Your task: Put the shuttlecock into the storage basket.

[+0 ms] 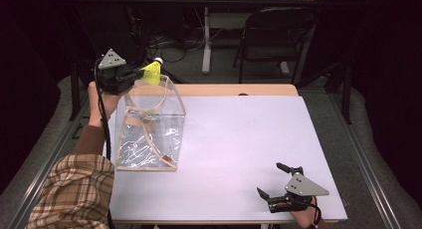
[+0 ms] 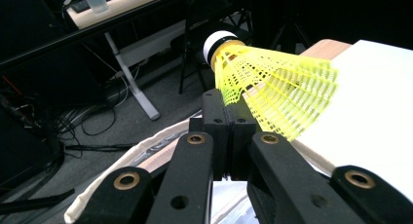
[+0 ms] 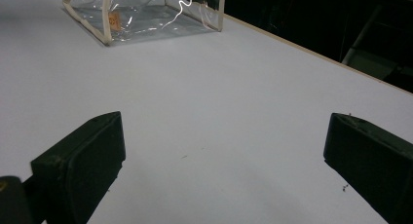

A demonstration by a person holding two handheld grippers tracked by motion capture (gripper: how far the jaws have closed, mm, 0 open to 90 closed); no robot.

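High view: your left gripper point(image 1: 133, 75) pinches a yellow mesh shuttlecock point(image 1: 153, 72) over the clear plastic bag point(image 1: 149, 134) at ten o'clock; your right gripper point(image 1: 276, 181) gapes wide.

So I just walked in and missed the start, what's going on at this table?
A person is working with a hand-held gripper in each hand. The left gripper is shut on the skirt of a yellow shuttlecock, holding it at the far rim of a clear plastic bag that stands open on the white table. The shuttlecock is not in the bag yet. The right gripper sits open near the table's front right corner, holding nothing.
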